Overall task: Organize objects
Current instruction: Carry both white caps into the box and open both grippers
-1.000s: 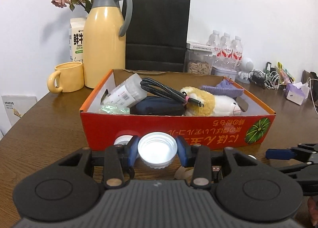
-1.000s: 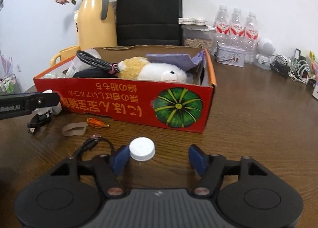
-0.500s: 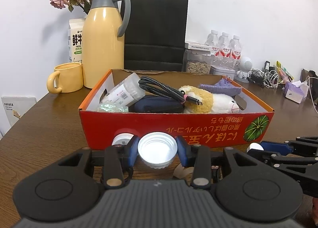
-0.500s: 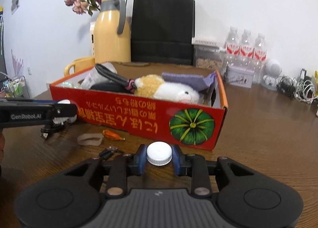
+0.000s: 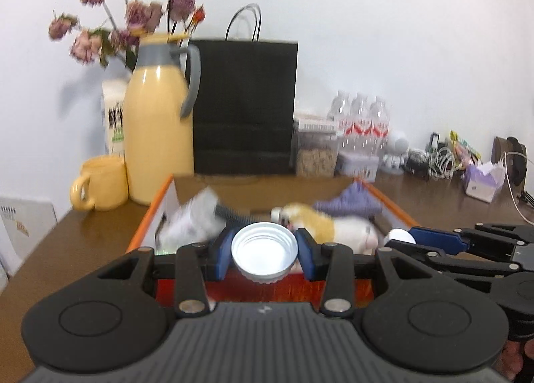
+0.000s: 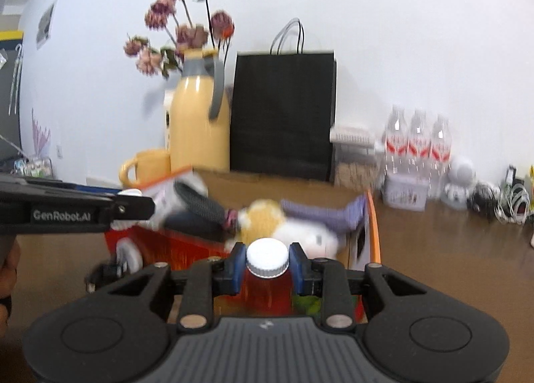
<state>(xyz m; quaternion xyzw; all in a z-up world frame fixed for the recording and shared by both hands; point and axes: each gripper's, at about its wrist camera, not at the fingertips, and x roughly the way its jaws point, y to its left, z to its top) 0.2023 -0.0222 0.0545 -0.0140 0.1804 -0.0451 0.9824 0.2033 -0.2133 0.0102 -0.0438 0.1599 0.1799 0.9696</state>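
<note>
1. Left gripper [image 5: 264,258] clamped on a white bottle cap [image 5: 264,252], hollow side facing the camera, blue pads [image 5: 222,256] pressed against both sides of it.
2. Cap held up in the air just over the near wall of the red cardboard box [image 5: 267,289], in front of the stuff inside.
3. Right gripper [image 6: 267,264] pinching a second white cap [image 6: 267,261], this one top-side toward the camera, ribbed edge showing, squeezed between its blue pads [image 6: 235,268].
4. That cap also off the table, hovering at the front wall of the box [image 6: 267,286], over toward its right end near the green print [image 6: 307,304].
5. From the left wrist view, right gripper [image 5: 400,237] visible off to the right with a bit of white at its tip, so side by side at the box front.
6. Inside the box: stuffed toy in yellow and white [image 5: 333,226], purple cloth [image 5: 347,204] behind it, a clear bottle lying down [image 5: 192,221] on the left, a dark braided cable [image 6: 200,204] draped over things. All pretty blurry, fine detail hard to make out.
7. Behind the box on the wooden table [image 5: 76,243]: yellow thermos jug [image 5: 157,129] with dried flowers [image 5: 133,16], yellow mug [image 5: 100,182], black paper bag [image 5: 245,106], water bottles [image 5: 362,122] further right.
8. Something white and round [image 6: 128,254] on the table by the left front corner of the box, too blurry to identify.
</note>
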